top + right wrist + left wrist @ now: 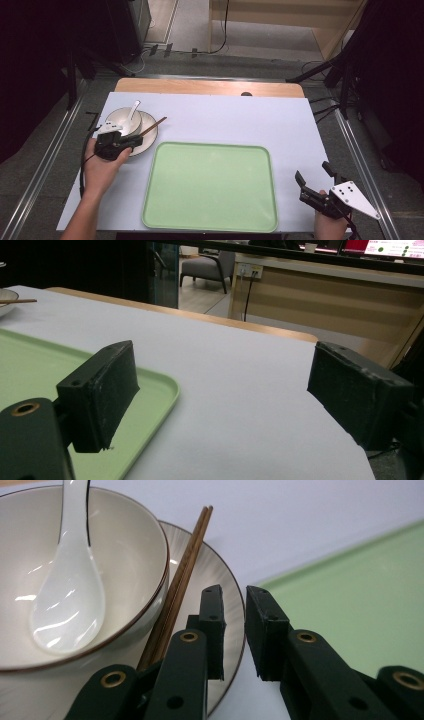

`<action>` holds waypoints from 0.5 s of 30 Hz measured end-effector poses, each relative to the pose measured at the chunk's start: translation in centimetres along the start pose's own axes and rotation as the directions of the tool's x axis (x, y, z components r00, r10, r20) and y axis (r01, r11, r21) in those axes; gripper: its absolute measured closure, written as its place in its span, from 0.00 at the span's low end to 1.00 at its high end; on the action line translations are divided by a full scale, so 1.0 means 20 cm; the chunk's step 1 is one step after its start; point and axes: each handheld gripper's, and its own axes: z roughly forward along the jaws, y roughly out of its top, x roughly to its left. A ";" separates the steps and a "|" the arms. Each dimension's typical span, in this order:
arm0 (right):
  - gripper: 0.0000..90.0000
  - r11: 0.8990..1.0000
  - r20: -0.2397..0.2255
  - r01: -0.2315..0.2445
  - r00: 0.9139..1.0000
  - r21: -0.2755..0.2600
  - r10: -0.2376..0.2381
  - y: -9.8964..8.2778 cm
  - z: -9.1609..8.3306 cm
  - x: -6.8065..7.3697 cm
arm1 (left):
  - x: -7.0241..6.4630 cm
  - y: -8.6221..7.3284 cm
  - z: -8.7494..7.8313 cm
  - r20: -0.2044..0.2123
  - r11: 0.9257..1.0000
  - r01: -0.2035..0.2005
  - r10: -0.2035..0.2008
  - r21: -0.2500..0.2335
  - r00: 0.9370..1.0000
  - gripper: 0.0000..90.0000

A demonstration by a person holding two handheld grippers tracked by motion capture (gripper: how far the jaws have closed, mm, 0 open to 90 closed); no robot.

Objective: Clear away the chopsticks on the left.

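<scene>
Left gripper (234,630) at plate (220,580) rim, 9 o'clock of tray (210,186); jaws slightly apart, empty. Right gripper (225,395) wide open, empty.

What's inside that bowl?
A white spoon lies in the bowl, its handle leaning over the rim. The bowl floor under the spoon's scoop is covered, so I can't see it.

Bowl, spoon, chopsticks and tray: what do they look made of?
Bowl: likely glazed ceramic, cream with a thin brown rim and soft highlights.
Spoon: glossy white, probably porcelain, with sharp reflections.
Chopsticks: brown with lengthwise streaks, seemingly wood or bamboo.
Tray: matte pale green with a moulded raised rim, probably plastic.
</scene>
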 end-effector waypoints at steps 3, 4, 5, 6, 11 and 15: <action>0.14 1.000 0.001 0.006 1.000 0.001 -0.006 0.00 0.00 0.00 | 0.06 -0.04 -0.09 -0.013 1.000 -0.010 0.011 0.030 1.000 0.87; 0.14 1.000 0.001 0.006 1.000 0.001 -0.006 0.00 0.00 0.00 | 0.06 -0.04 -0.09 -0.013 1.000 -0.010 0.011 0.030 1.000 0.87; 0.14 1.000 -0.001 0.011 1.000 0.001 -0.011 0.00 0.00 0.00 | 0.10 -0.06 -0.12 -0.010 0.999 0.007 -0.007 0.031 1.000 0.88; 0.14 1.000 -0.002 0.012 1.000 0.002 -0.012 0.00 0.00 0.00 | 0.10 -0.06 -0.12 -0.010 0.999 0.007 -0.007 0.031 1.000 0.89; 0.14 1.000 -0.006 0.014 1.000 0.002 -0.014 0.00 0.01 0.01 | 0.15 -0.09 -0.13 -0.015 0.998 0.025 -0.024 0.049 1.000 0.91; 0.14 1.000 -0.011 0.019 1.000 0.004 -0.019 0.00 0.01 0.01 | 0.16 -0.10 -0.10 -0.021 0.997 0.019 -0.018 0.075 1.000 0.91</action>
